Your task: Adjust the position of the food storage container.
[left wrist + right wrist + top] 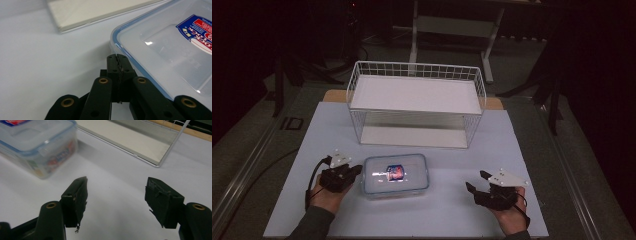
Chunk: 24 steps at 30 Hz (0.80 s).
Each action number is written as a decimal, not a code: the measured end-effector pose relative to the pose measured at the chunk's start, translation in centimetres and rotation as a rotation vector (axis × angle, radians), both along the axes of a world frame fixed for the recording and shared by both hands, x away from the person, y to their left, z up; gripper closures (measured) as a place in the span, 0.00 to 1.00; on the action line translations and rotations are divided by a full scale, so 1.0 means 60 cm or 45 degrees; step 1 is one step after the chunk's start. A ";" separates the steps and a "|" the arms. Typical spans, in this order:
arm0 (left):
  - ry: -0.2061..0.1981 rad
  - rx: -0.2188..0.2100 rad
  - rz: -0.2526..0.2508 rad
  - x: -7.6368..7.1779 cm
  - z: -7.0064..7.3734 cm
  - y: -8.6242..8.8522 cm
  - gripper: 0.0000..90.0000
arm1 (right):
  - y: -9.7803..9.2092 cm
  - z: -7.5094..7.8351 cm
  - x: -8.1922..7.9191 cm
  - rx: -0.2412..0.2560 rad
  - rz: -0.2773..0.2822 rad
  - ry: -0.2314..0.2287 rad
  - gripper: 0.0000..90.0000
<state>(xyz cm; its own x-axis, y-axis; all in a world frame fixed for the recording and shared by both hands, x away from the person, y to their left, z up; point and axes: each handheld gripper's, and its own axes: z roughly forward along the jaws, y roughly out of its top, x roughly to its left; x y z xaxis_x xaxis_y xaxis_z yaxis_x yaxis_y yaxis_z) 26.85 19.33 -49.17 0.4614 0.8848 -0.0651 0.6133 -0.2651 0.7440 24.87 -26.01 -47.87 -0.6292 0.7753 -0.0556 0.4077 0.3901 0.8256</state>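
A clear plastic food box (395, 174) with a blue-rimmed lid and a red and blue label lies on the white table sheet in front of me. My left gripper (357, 170) is shut, its tips right at the box's left edge; in the left gripper view the closed jaws (117, 60) sit against the lid's blue rim (130, 53) with nothing between them. My right gripper (475, 184) stands open to the right of the box, well apart from it. The right gripper view has the box (37, 147) at upper left, beyond the gripper (116, 192).
A white wire two-tier shelf basket (417, 102) stands behind the box, its lower shelf (130, 140) open toward me. The white sheet (452, 210) covers the table, with wood showing at the far corners. Dark floor and a table frame lie beyond.
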 end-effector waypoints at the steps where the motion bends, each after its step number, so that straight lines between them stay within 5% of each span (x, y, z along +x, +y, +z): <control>1: 0.000 0.000 0.000 0.000 0.000 0.000 1.00 | -0.001 0.000 0.000 0.003 0.000 0.001 0.38; 11: -0.005 -0.048 -0.032 0.032 -0.004 -0.050 1.00 | -0.002 0.001 0.000 0.011 -0.004 0.004 0.38; 24: -0.053 -0.128 0.011 0.018 0.010 -0.013 0.75 | -0.005 0.001 0.001 0.018 -0.014 0.003 0.39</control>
<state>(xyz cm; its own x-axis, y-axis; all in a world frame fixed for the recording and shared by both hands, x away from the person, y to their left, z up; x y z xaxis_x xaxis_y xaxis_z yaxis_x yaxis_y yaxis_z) 27.95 18.56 -48.59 0.4581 0.8786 -0.1349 0.5835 -0.1828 0.7913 24.90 -26.32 -47.82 -0.6205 0.7831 -0.0430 0.4137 0.3734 0.8303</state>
